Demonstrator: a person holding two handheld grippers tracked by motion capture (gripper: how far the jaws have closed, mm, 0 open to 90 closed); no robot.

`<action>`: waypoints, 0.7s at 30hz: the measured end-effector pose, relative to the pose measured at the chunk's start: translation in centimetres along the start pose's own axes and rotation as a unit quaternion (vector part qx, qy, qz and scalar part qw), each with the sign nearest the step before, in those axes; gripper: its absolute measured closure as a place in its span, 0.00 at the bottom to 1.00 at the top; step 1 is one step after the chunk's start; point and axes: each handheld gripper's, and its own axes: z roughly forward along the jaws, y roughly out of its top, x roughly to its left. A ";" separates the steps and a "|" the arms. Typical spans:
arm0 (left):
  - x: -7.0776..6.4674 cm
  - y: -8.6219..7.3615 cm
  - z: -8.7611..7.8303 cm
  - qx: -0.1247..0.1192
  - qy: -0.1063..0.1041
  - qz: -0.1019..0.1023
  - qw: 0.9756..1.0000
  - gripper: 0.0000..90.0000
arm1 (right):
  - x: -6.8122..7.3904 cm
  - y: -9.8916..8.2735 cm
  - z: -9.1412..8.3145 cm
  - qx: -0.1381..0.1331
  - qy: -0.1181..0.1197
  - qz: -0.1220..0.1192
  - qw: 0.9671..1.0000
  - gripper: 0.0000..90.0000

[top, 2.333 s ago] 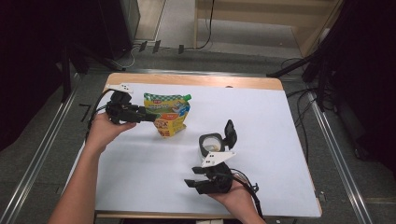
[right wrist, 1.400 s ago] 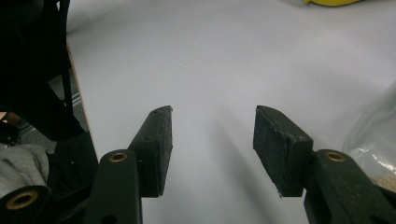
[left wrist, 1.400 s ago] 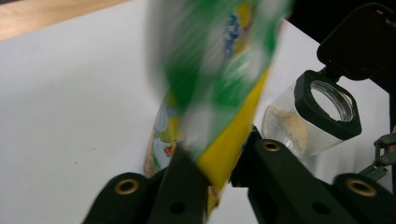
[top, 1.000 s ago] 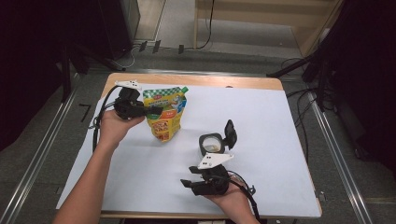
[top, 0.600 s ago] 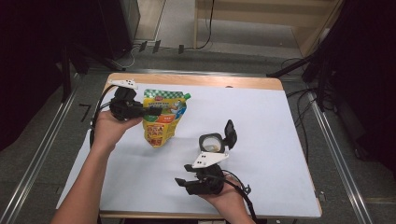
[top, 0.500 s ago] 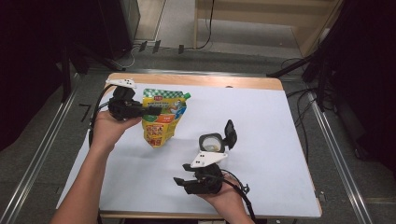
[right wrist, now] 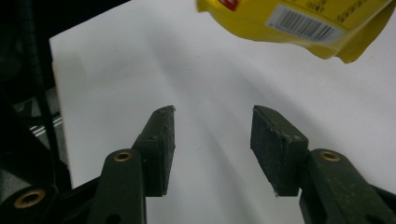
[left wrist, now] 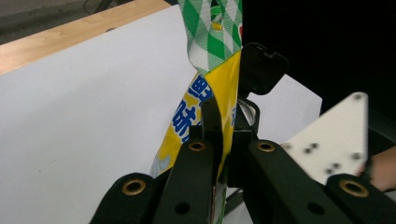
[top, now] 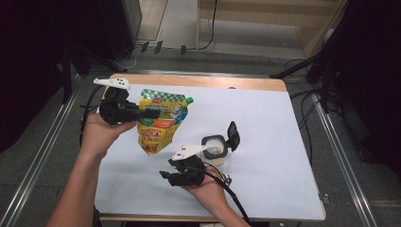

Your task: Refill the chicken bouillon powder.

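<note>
The pouch [top: 161,124] is being held off the white table cover [top: 265,118] by the left gripper [top: 150,114], whose jaws are being kept clamped on its upper edge, so the pick-up is judged done. Pouring is judged not yet begun: the small jar [top: 213,146], lid flipped open, is being left standing to the right of the pouch, apart from it. The right gripper [right wrist: 212,122] is being held low near the table with jaws apart and nothing between them; the pouch's bottom corner is hanging just above and ahead of it.
</note>
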 end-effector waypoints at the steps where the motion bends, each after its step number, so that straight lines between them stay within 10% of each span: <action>1: 0.0 0.0 0.0 0.000 0.000 0.000 1.000 1.00 | -0.2 0.0 0.4 0.000 -0.004 0.004 1.000 0.57; 21: -1.3 0.0 -1.4 0.000 -0.025 -0.015 1.000 1.00 | -2.6 1.2 3.8 -0.055 -0.087 0.065 0.993 0.92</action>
